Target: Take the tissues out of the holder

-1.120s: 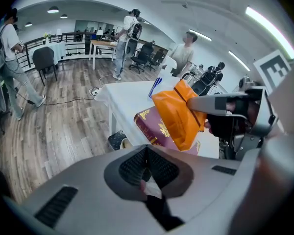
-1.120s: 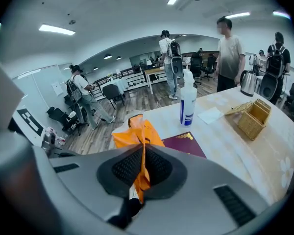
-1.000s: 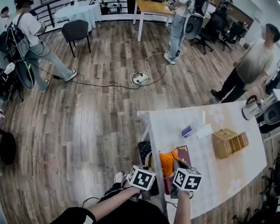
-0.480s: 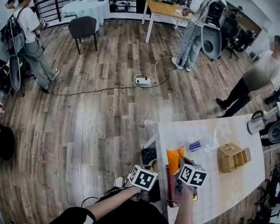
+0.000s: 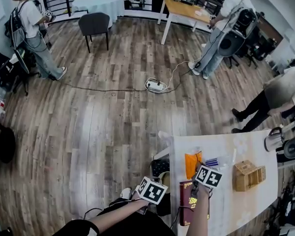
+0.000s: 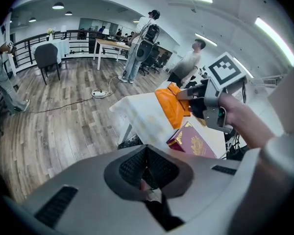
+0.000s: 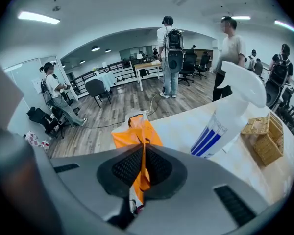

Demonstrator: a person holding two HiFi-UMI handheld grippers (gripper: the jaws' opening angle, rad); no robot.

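My right gripper is shut on a crumpled orange packet and holds it above the white table. In the head view the orange packet hangs beside a white spray bottle with blue stripes, and the right gripper reaches in from the near side. A wooden slatted holder stands further right, apart from both grippers. My left gripper is shut, off the table's left edge, and faces the packet; a tiny pale scrap shows at its seam. The left gripper hovers near my body.
A dark red book with gold print lies at the table's near left edge. A metal kettle sits at the far right corner. Beside the table stands a dark basket. Several people, chairs and a cable with a power strip are on the wooden floor.
My right gripper has carried the orange packet away from the red book, toward the spray bottle. The head view has swung. The left gripper stays beside the table edge.
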